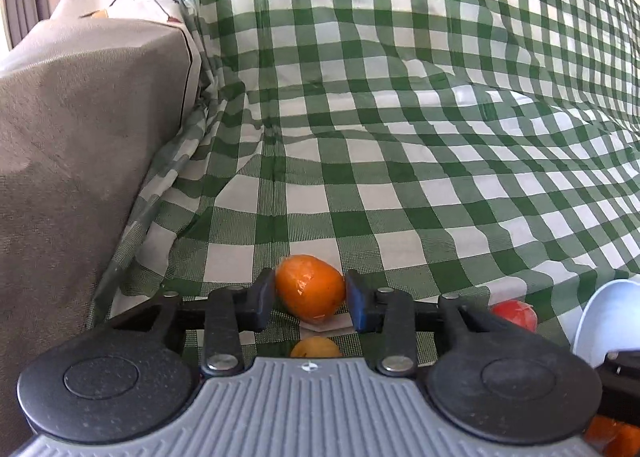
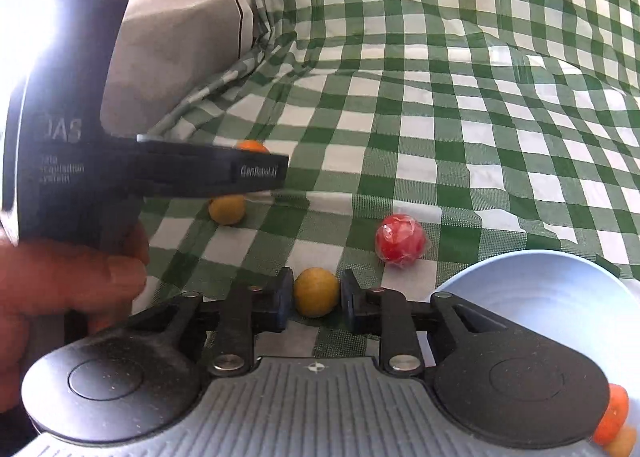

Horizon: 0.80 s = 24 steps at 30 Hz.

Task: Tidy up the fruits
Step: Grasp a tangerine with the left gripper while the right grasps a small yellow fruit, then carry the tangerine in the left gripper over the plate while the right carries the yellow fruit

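Note:
My left gripper (image 1: 310, 293) is shut on an orange fruit (image 1: 310, 285) wrapped in film, held just above the green checked cloth (image 1: 400, 177). A yellow fruit (image 1: 316, 347) lies below it. My right gripper (image 2: 316, 297) has its jaws on either side of a yellow fruit (image 2: 316, 291), with small gaps on both sides. A second yellow fruit (image 2: 227, 209) and a red wrapped fruit (image 2: 400, 241) lie on the cloth. A pale blue bowl (image 2: 560, 297) at the right holds orange fruit (image 2: 614, 413). The left gripper's body (image 2: 160, 169) crosses the right wrist view.
A grey cushioned block (image 1: 80, 137) stands at the left. The checked cloth rises in folds at the back. The bowl's rim (image 1: 608, 317) and the red fruit (image 1: 514, 315) show at the right of the left wrist view.

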Motion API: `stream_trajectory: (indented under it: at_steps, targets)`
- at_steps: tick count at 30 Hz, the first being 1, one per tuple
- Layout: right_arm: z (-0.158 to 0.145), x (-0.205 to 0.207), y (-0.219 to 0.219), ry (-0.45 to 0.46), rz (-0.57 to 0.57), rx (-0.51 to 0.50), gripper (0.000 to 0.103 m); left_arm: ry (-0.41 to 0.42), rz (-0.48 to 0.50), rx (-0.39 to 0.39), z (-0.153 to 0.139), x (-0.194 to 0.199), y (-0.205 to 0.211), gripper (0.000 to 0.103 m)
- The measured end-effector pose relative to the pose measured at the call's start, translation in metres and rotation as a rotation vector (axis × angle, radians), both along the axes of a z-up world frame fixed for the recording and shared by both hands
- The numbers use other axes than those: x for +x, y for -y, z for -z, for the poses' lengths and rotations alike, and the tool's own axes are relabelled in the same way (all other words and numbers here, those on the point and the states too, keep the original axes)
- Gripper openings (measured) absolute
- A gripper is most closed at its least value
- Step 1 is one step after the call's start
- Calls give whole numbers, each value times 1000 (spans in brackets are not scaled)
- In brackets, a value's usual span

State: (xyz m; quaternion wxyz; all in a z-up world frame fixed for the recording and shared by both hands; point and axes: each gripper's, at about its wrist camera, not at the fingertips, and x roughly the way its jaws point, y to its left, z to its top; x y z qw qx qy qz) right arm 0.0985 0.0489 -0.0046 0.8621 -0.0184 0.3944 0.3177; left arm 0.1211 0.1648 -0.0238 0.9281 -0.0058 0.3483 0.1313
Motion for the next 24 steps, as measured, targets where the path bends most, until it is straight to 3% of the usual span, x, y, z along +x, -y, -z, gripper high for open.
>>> stream_trajectory:
  at_steps: [8,11,16,24]
  targets:
    - [-41,-14,25,108,-14,150,27,109,38,16,-31,-31,17,41]
    - [-55,-23,40,145,-32,143,27,156,33,10,-45,-46,25,41]
    - [-79,-31,80,186,13,146,26,240,11,-65,-68,-79,34,41]
    - [-83,-48,167,237,110,160,26,256,109,-82,-81,-115,75,41]
